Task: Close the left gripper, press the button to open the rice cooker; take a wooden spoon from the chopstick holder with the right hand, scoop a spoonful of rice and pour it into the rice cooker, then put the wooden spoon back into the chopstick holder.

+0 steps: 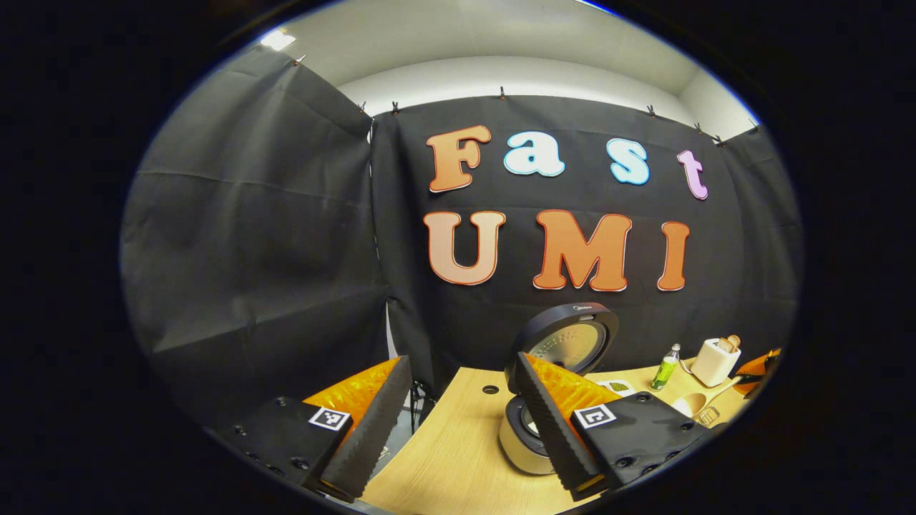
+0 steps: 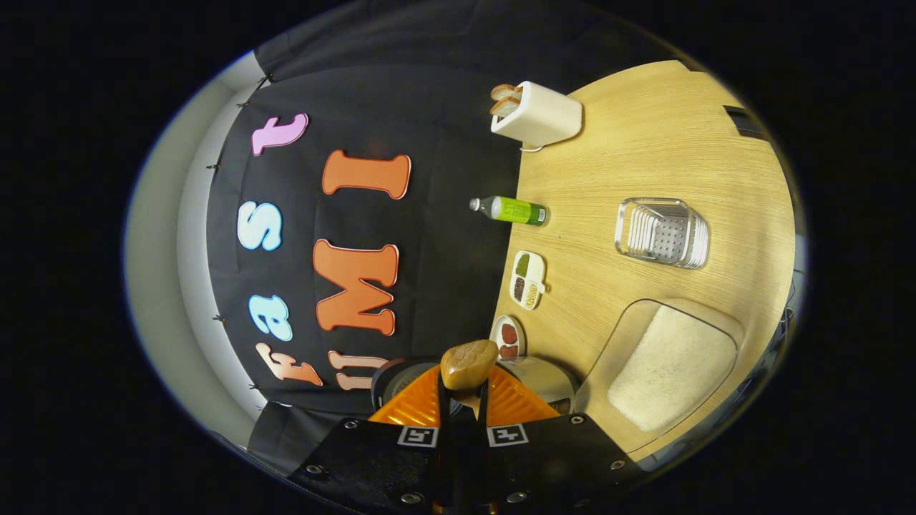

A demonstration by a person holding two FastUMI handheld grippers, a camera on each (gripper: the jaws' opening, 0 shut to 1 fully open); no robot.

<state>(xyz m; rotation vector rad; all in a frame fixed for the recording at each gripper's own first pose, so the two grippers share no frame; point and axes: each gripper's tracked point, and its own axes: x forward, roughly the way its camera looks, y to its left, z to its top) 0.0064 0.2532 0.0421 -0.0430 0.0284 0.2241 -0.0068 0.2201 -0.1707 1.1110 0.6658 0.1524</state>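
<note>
left gripper (image 1: 458, 422): fingers spread wide, holding nothing, hanging off the left end of the table (image 1: 458, 458). its job looks finished.
rice cooker (image 1: 529, 436): near the left end of the table, lid (image 1: 569, 336) flipped up and standing open, so the button step is done. partly hidden behind the left gripper's right-hand finger.
green bottle (image 1: 665, 368): upright toward the back, between the cooker and the chopstick holder.
chopstick holder (image 1: 714, 361): pale box at the back right with a couple of wooden ends poking out of the top.
wooden spoon (image 2: 469, 365): pinched near its end by the right gripper (image 2: 461, 400), fingers pressed together on it. in the left gripper view it's low over the table at the right, bowl pointing left.
right gripper view: rolled sideways, so the table runs up the right side.
rice tub (image 2: 665, 365): clear container with the white rice, just right of the gripper, near the cooker.
step in hand: i'd say spoon's out and heading for the scoop. can't tell if there's rice on it yet.
next move: my guess, dip the spoon bowl into the tub, then keep it level across to the open pot.
</note>
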